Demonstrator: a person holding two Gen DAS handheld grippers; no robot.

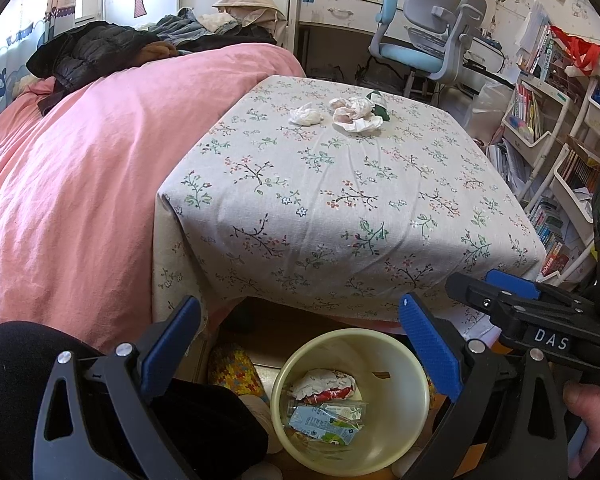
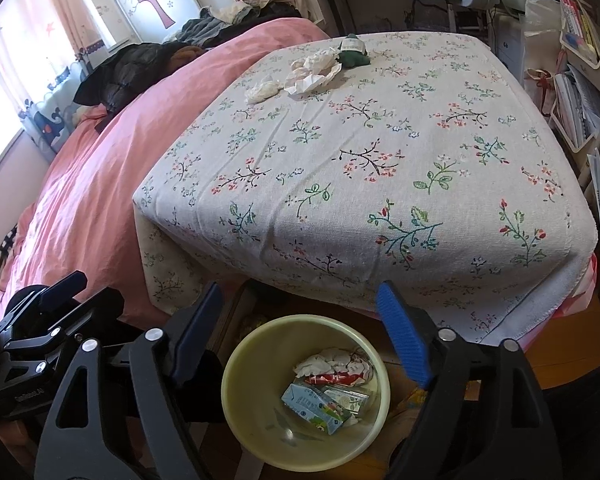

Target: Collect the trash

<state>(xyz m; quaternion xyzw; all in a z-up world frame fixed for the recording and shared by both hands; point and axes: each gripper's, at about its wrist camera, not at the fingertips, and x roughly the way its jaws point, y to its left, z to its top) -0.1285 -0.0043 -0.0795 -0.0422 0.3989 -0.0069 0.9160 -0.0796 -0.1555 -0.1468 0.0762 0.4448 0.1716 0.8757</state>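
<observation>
A pale yellow bin (image 1: pixel 414 432) (image 2: pixel 374 420) stands on the floor below the near table edge. Inside lie a blue drink carton (image 1: pixel 324 426) (image 2: pixel 312 404), a red-and-white wrapper (image 1: pixel 332 394) (image 2: pixel 336 378) and crumpled paper. Far across the floral tablecloth (image 1: pixel 340 208) (image 2: pixel 360 168) rest crumpled white tissues (image 1: pixel 306 115) (image 2: pixel 262 90), more crumpled paper (image 1: pixel 358 116) (image 2: pixel 314 70) and a dark green item (image 1: pixel 382 106) (image 2: pixel 354 54). My left gripper (image 1: pixel 300 344) hangs open above the bin. My right gripper (image 2: pixel 300 328) also hangs open above it, nothing between its blue pads.
A bed with a pink cover (image 1: pixel 80 168) (image 2: pixel 92 184) and dark clothes runs along the table's left. A grey-blue desk chair (image 1: pixel 432 32) stands behind the table. Book shelves (image 1: pixel 548 128) (image 2: pixel 588 80) crowd the right. A person's dark-clothed leg (image 1: pixel 28 392) is at lower left.
</observation>
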